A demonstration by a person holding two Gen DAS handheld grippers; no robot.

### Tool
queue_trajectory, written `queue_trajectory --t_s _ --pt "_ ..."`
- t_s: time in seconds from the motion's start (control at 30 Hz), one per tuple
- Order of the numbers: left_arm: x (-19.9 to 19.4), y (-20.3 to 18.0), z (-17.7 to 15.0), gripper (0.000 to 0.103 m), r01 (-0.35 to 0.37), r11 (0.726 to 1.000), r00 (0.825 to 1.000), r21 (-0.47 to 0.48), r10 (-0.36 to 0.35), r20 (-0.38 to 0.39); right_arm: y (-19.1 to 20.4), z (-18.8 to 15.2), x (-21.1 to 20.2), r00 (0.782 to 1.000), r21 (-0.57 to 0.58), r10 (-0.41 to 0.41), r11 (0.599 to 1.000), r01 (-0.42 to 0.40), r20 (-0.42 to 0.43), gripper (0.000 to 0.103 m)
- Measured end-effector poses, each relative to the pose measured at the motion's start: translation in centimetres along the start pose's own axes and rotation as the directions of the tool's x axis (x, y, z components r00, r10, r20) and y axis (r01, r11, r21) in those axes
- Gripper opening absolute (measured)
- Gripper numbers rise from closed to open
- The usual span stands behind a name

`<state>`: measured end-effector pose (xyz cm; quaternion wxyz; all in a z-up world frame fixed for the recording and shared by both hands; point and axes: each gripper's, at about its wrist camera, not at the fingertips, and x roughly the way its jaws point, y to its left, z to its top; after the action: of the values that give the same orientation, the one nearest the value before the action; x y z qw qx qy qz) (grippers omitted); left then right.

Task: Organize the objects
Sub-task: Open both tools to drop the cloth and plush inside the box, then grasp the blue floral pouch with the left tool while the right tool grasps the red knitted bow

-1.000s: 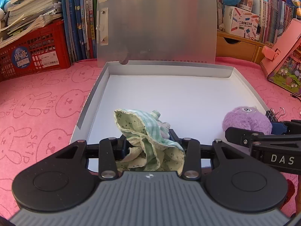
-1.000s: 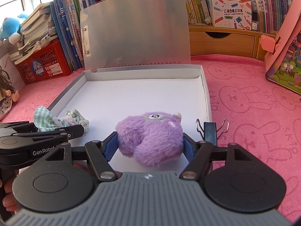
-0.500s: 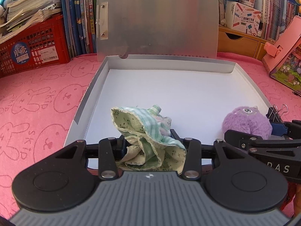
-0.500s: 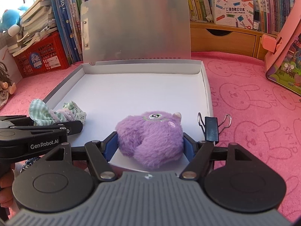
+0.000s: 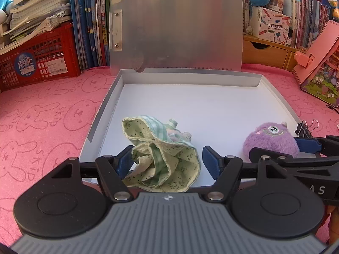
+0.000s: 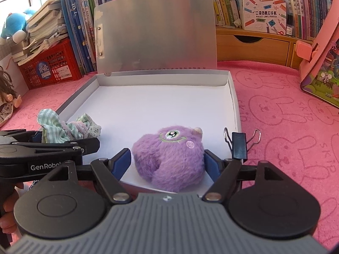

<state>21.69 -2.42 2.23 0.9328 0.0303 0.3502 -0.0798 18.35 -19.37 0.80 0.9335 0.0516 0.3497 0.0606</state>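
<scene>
A shallow white box (image 5: 118, 84) with a raised translucent lid lies open on the pink mat. My left gripper (image 5: 167, 158) stands open around a green checked and floral cloth bundle (image 5: 161, 158) lying at the box's near left; the right finger (image 5: 209, 160) is clear of the cloth. It also shows in the right wrist view (image 6: 67, 129). My right gripper (image 6: 167, 160) is open around a purple plush monster (image 6: 169, 160) resting on the box floor near the front right; it also shows in the left wrist view (image 5: 271, 139).
A black binder clip (image 6: 239, 146) is clipped on the box's right wall. A red basket (image 5: 38, 61), books, a wooden drawer unit (image 6: 254, 46) and a pink stand (image 6: 317, 55) ring the back. A doll (image 6: 6, 103) lies at far left.
Both grippers lowered their objects to the box floor and opened their jaws; the cloth and the plush now rest in the box, released.
</scene>
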Motion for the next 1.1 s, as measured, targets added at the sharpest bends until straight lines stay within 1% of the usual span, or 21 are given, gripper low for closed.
queue_trajectory --t_s 0.13,0.3,0.4,0.63,0.83,1.0,1.1 --pt "-1.3 0.1 0.2 0.081 -0.004 1.0 1.0 0.002 0.004 0.026 0.2 0.2 -1.1 1.0 -0.015 -0.006 1.0 0.006 0.03 0.086" --pt "-3.2 0.3 0.2 0.082 0.01 1.0 0.998 -0.002 -0.009 0.06 0.3 0.2 -2.7 0.997 -0.031 -0.015 0.999 0.017 0.07 0.088" --pt "-4.8 0.4 -0.1 0.084 0.019 1.0 0.995 0.007 -0.02 0.094 0.1 0.1 -3.7 0.995 -0.033 -0.018 0.999 0.021 0.094 0.089" --pt "-8.2 0.6 -1.9 0.085 0.035 0.999 0.989 0.01 -0.036 0.143 0.1 -0.7 -6.4 0.99 -0.044 -0.008 0.999 0.015 0.143 0.092" --pt "-9.8 0.8 -4.0 0.085 0.046 0.999 0.988 -0.003 -0.045 0.148 0.9 -2.2 -7.9 0.987 -0.078 0.002 0.997 0.01 0.161 0.095" --pt "-9.8 0.6 -5.6 0.085 0.046 0.998 0.991 0.031 -0.05 0.128 1.8 -3.7 -8.1 0.989 -0.118 0.0 0.993 0.018 0.149 0.095" --pt "-9.4 0.5 -6.4 0.083 0.05 0.998 0.992 0.046 -0.055 0.113 2.0 -4.6 -8.0 0.991 -0.135 0.004 0.991 0.014 0.132 0.095"
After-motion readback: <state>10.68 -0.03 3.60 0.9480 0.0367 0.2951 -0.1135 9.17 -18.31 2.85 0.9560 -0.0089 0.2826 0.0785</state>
